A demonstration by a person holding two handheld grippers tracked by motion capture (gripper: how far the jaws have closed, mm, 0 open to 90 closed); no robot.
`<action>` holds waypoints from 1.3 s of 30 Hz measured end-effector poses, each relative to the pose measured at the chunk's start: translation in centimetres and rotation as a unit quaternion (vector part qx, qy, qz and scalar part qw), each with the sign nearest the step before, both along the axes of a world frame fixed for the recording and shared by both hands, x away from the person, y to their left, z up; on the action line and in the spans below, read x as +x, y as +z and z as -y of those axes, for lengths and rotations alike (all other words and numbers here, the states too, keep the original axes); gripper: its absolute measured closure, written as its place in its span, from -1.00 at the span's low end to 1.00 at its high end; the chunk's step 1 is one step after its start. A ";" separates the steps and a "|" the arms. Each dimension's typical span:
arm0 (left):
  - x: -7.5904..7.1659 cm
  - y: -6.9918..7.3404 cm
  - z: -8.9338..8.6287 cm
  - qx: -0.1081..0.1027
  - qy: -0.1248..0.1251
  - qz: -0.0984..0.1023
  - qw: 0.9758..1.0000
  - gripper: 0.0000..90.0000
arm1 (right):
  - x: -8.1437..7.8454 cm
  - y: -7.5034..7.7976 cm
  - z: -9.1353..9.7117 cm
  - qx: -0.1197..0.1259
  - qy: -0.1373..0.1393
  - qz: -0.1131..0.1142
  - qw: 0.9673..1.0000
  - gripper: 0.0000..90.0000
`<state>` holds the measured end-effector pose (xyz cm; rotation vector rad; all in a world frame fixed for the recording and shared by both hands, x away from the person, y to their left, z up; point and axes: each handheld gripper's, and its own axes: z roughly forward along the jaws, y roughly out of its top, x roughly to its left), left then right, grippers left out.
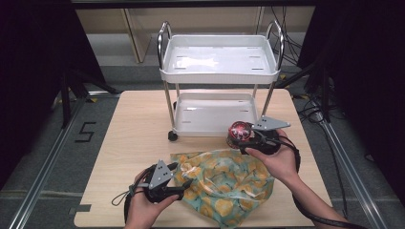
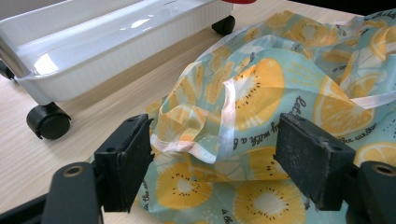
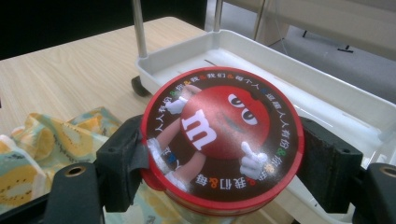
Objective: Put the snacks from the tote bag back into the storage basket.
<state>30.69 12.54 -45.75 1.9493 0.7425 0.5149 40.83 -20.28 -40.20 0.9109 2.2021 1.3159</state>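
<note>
A round red candy tin (image 1: 239,130) with a cartoon character on its lid (image 3: 224,126) hangs just above the table, in front of the cart's lower tray. My right gripper (image 1: 242,139) (image 3: 224,144) is shut on its sides. A thin bag (image 1: 224,181) printed with orange fruit slices on pale teal lies crumpled on the table's near half. My left gripper (image 1: 187,187) sits at the bag's left edge. In the left gripper view its jaws stand open, and a raised fold of the bag (image 2: 261,88) lies between them without touching the pads of the left gripper (image 2: 217,140).
A white two-tier cart stands on the wooden table (image 1: 138,129), its upper tray (image 1: 219,76) and lower tray (image 1: 210,130) both bare. Its black caster (image 2: 46,122) is near my left gripper. Dark floor, rails and cables surround the table.
</note>
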 end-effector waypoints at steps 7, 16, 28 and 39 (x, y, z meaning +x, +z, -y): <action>0.0 -0.1 0.2 -0.005 -0.001 -0.002 1.000 -0.42 | 0.3 0.0 0.0 0.001 -0.002 0.002 1.000 -0.42; 0.1 0.1 0.2 0.004 -0.008 0.006 1.000 -0.42 | 0.5 -0.1 -0.1 0.001 0.001 0.004 1.000 -0.42; 0.1 0.2 0.2 0.005 -0.006 0.006 1.000 -0.42 | 1.1 -0.2 -0.4 0.003 -0.007 0.003 1.000 -0.42; 0.0 0.2 0.3 0.003 -0.003 0.004 1.000 -0.42 | 1.8 0.0 -0.4 -0.002 -0.011 0.019 1.000 -0.42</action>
